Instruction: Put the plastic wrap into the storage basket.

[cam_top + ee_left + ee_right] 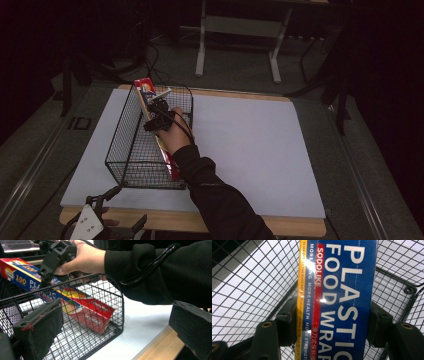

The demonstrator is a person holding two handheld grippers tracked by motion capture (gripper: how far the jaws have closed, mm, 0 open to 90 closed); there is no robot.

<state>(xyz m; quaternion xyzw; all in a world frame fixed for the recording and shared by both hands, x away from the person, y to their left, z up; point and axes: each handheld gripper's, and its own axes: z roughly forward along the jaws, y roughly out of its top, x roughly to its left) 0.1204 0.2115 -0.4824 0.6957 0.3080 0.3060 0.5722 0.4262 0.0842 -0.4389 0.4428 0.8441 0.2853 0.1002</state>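
Dark room, floor cluttered with stand legs and cables; a pale sheet covers the wooden tabletop (260, 150). Black wire basket (131, 165) stands near the table's left edge, running from the front toward the far-left corner. Inside it, one item: a long plastic-wrap box (85, 312), lying aslant, its low end down at the basket's near corner, its high end propped over the far rim. Right gripper (159, 116) reaches into the basket and has the box between its jaws across the narrow width, near the raised end; pads sit at both long sides, so I read it as a grip, though a slack one. Left gripper (107, 212) waits at the table's front-left edge, jaws wide apart, nothing in them. Judgement: box is light, stiff cardboard, glossy and somewhat slippery; long, so it may pivot if gripped off-centre. Best hold is mid-length.
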